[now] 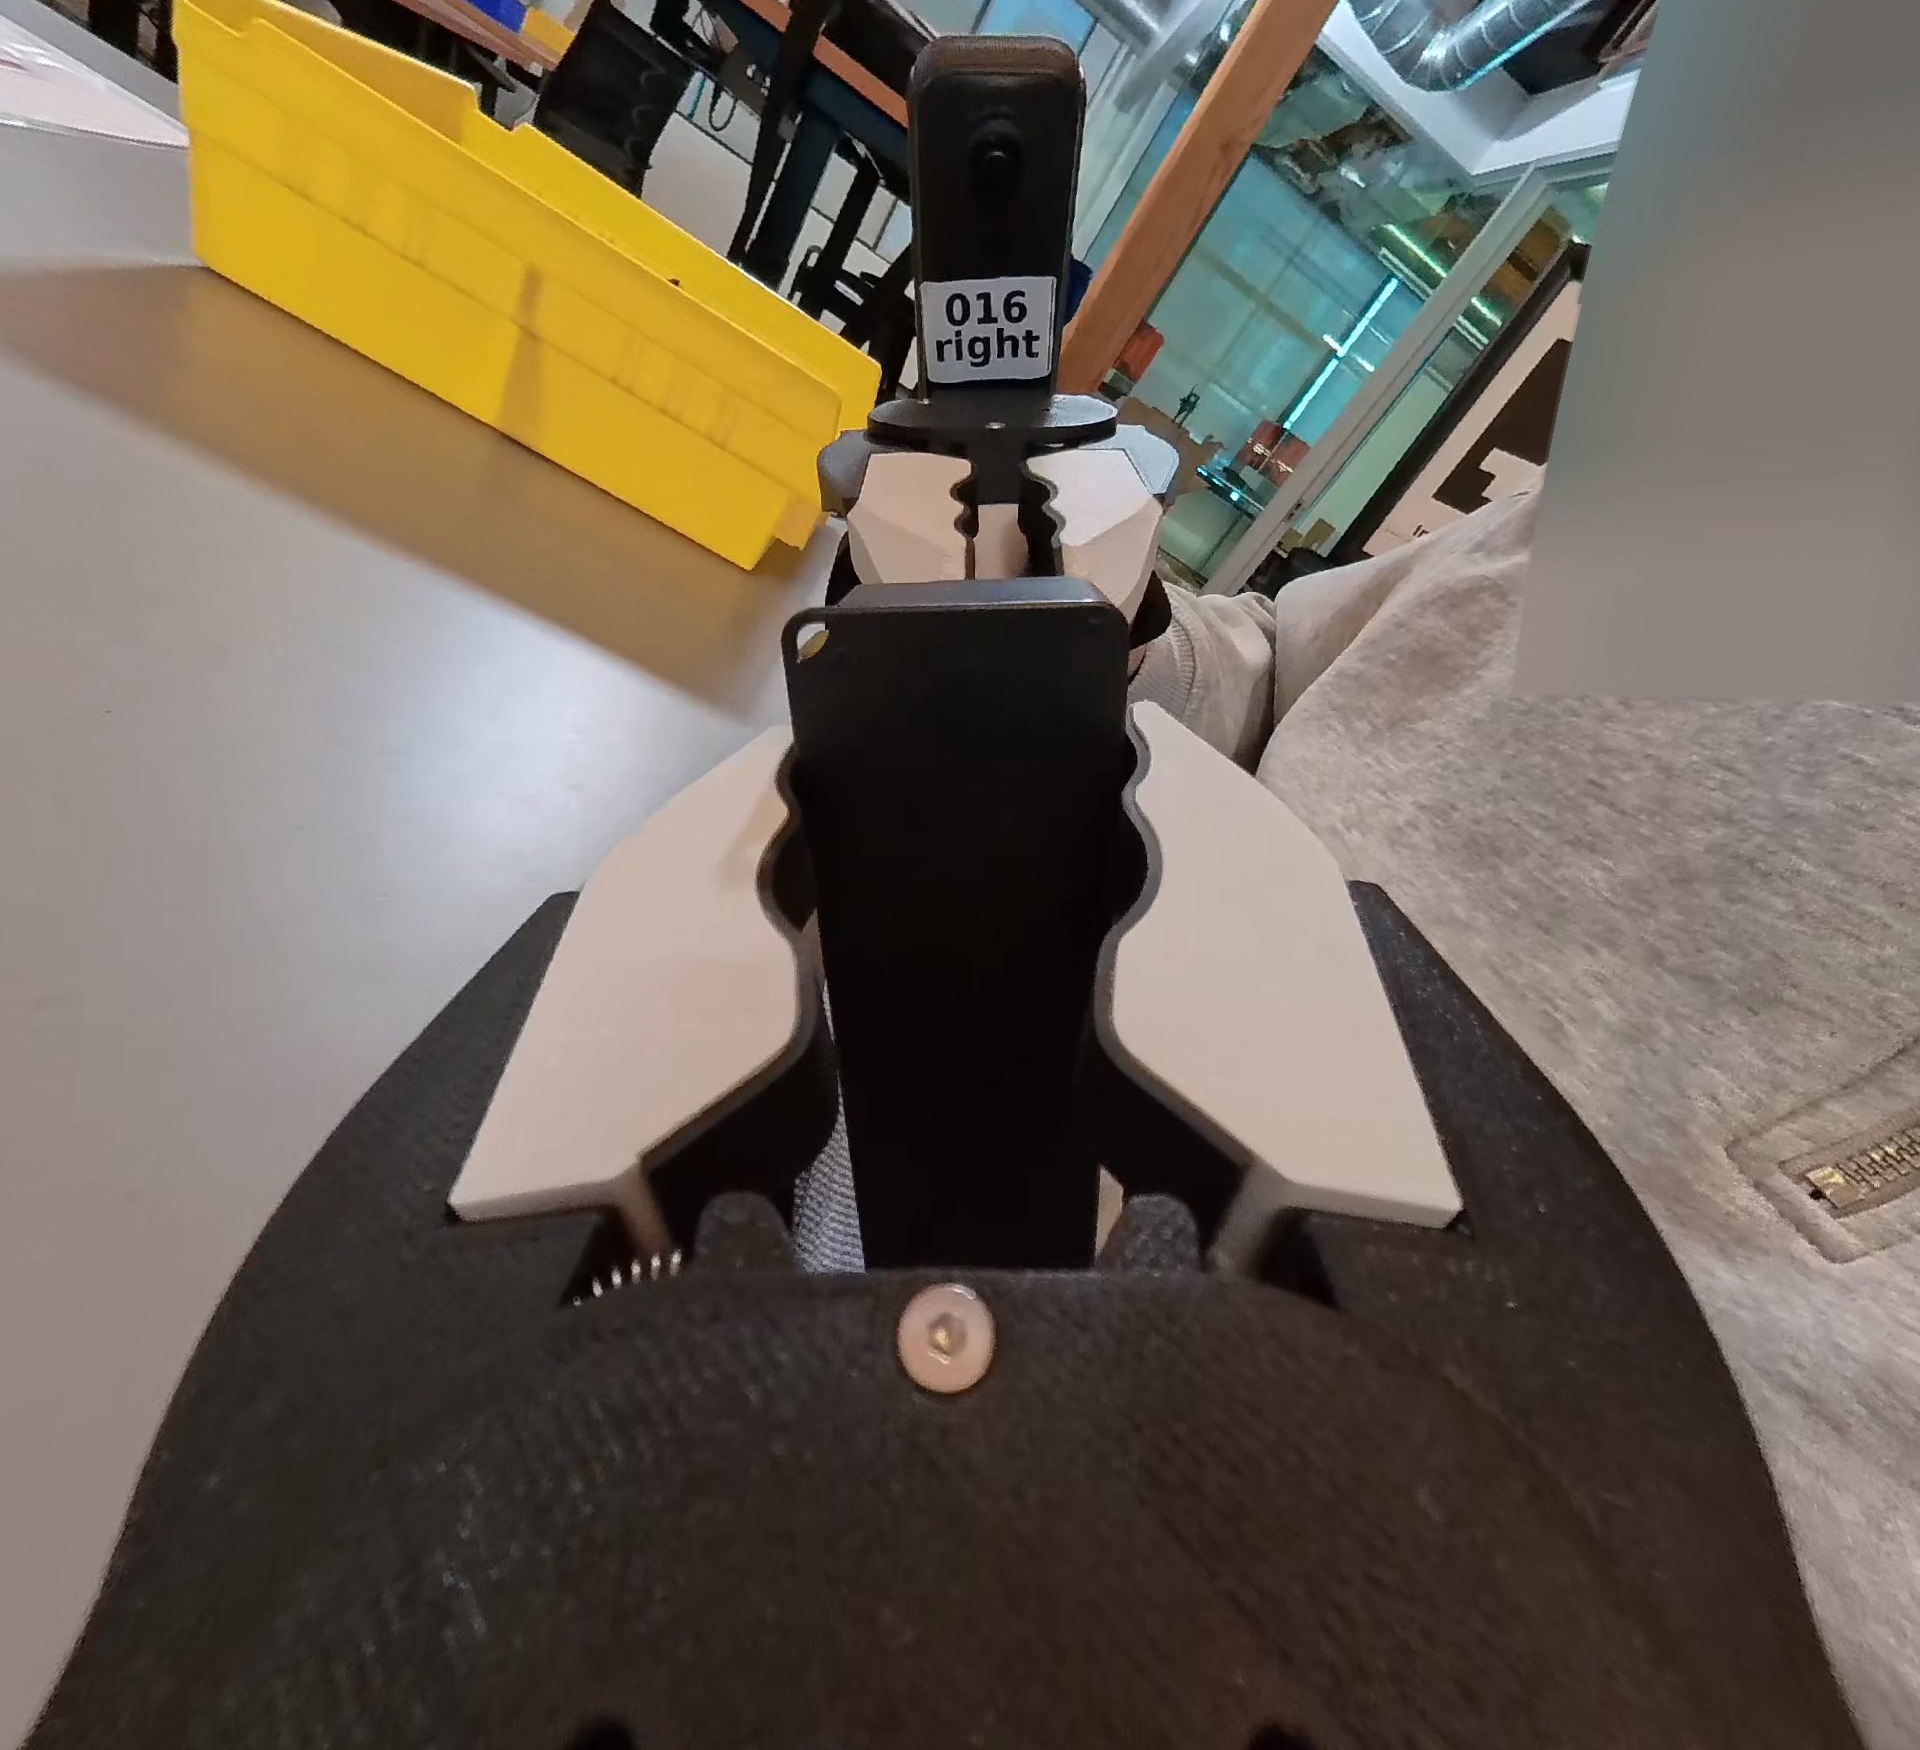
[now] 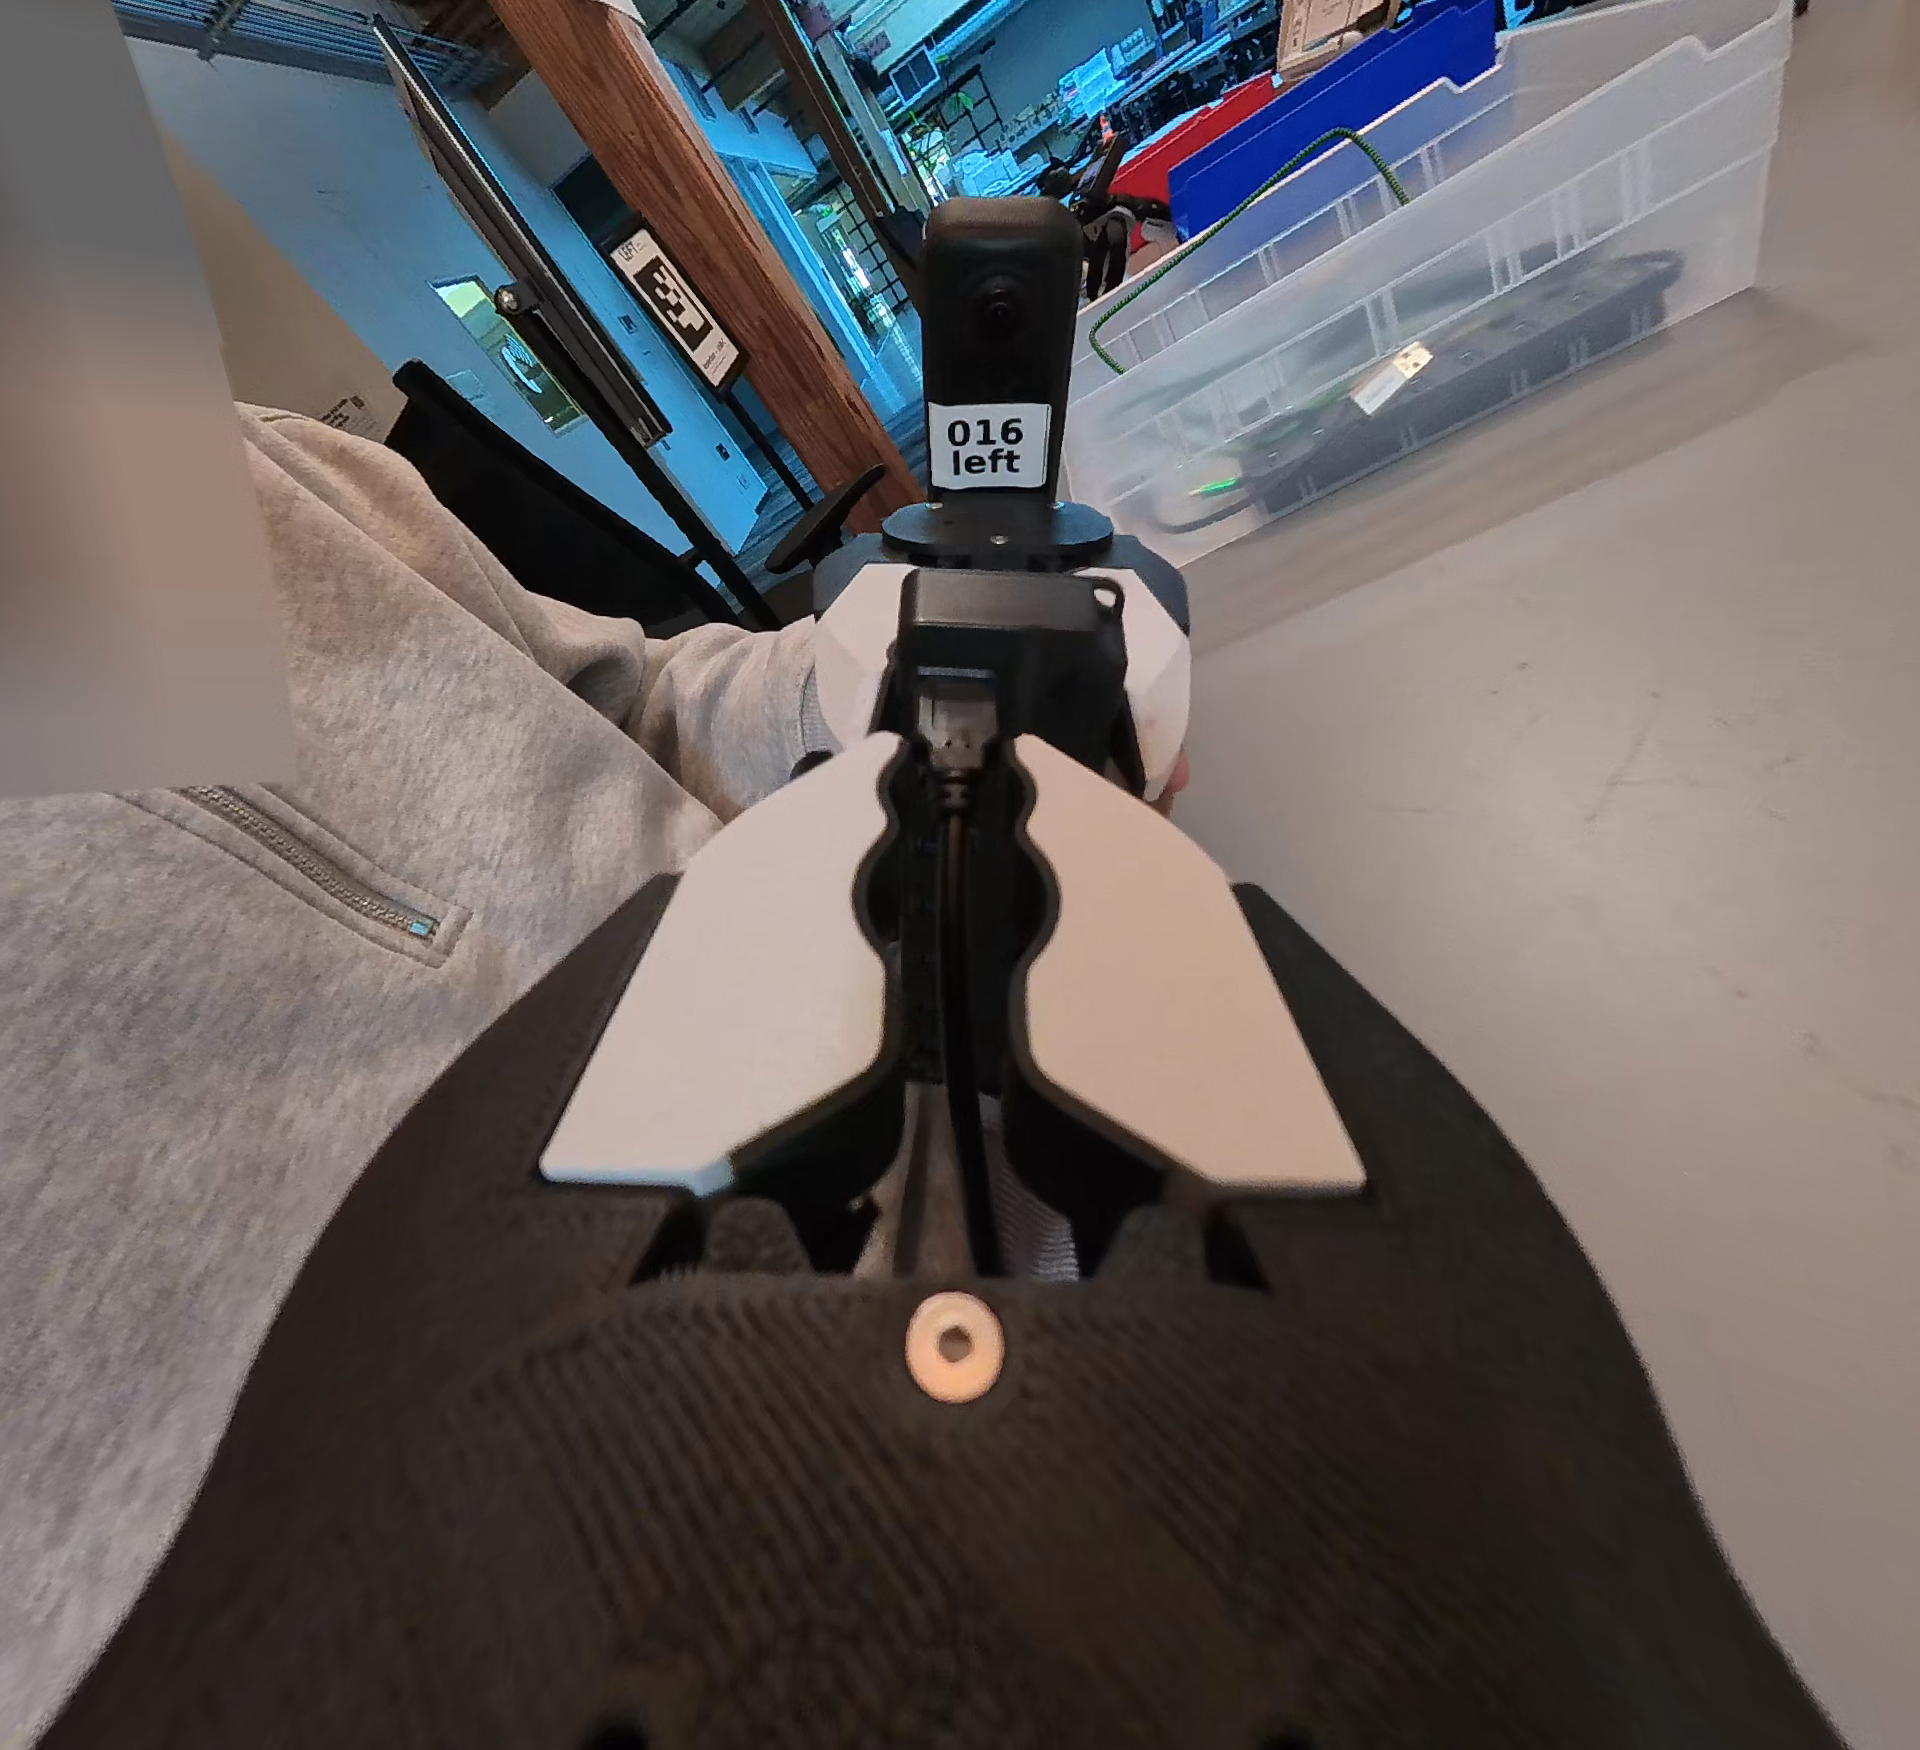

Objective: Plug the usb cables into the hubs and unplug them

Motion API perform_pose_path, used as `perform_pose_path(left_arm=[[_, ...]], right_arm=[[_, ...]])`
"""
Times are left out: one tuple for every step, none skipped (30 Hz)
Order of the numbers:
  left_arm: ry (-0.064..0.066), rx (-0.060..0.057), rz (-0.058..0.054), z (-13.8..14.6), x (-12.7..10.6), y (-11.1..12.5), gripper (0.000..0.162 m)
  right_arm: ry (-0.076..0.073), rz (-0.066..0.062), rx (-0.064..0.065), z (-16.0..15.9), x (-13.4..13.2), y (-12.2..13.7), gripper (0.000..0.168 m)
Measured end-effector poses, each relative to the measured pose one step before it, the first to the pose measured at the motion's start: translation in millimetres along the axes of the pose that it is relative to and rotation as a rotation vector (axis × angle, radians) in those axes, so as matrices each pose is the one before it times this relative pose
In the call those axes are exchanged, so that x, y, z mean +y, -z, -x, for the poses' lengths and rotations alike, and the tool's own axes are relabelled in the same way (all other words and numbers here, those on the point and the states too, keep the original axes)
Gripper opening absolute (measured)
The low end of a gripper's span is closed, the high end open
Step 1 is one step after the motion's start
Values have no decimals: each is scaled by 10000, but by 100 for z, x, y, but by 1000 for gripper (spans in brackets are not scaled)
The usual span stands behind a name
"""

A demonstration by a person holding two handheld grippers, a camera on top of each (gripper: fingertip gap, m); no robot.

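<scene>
My left gripper (image 1: pixel 956 750) is shut on a flat black USB hub (image 1: pixel 956 921) and holds it above the grey table, pointing at the right gripper (image 1: pixel 997 521). In the right wrist view, my right gripper (image 2: pixel 956 760) is shut on a black USB cable (image 2: pixel 961 973) just behind its plug (image 2: pixel 956 718). The plug meets a port on the near end of the hub (image 2: pixel 1003 614), which the left gripper's white fingers (image 2: pixel 1158 692) clamp. How deep the plug sits is hidden.
A yellow bin (image 1: pixel 468 266) stands on the table (image 1: pixel 260 765) to the left. A clear bin (image 2: pixel 1507 225) holds black hubs, a loose USB plug and a green braided cable. A blue bin (image 2: pixel 1351 100) lies behind it. A person's grey sweatshirt (image 2: pixel 208 973) is close by. Both grippers' tips are close together, under 4 cm apart.
</scene>
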State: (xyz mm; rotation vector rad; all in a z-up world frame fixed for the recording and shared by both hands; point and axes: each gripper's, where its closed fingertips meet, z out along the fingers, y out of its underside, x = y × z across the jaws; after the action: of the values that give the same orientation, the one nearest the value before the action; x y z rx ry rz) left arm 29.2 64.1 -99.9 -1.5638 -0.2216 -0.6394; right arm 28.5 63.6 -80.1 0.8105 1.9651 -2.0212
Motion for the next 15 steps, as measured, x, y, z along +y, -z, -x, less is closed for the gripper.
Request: perform_pose_path(left_arm=[[-29,-18,6,13,15,-4,58],[-28,-24,41,23,71,0,58],[9,-30,45,71,83,-3,58],[43,-21,11,64,33,-19,58],[40,6,-29,2,-3,-37,58],[7,36,-39,-64,-20,-45,58],[9,-4,-57,-25,-48,-28,58],[23,24,-59,-32,-64,12,59],[35,36,-14,-33,-20,20,59],[5,7,42,22,45,19,59],[-12,-4,30,17,38,12,59],[11,15,23,-9,41,19,59],[21,24,12,-28,5,5,59],[5,15,-8,-25,-9,4,59],[-8,0,-24,-7,-36,11,59]], right_arm=[[-11,0,5,7,-9,0,16],[8,20,23,-23,33,-3,16],[27,37,47,-63,57,-10,16],[31,29,64,-73,45,19,16],[16,11,41,-43,6,33,15],[-12,-9,19,-29,-29,30,15],[-26,-15,-8,14,-38,35,15],[-31,7,-33,49,-1,0,15],[-12,6,-12,34,1,-15,15],[16,19,22,-9,30,-19,15],[32,36,20,3,41,-13,15],[25,36,2,20,21,-18,15],[19,17,0,26,8,-10,15],[6,8,-4,22,-1,0,15],[2,4,-2,14,1,6,15]])
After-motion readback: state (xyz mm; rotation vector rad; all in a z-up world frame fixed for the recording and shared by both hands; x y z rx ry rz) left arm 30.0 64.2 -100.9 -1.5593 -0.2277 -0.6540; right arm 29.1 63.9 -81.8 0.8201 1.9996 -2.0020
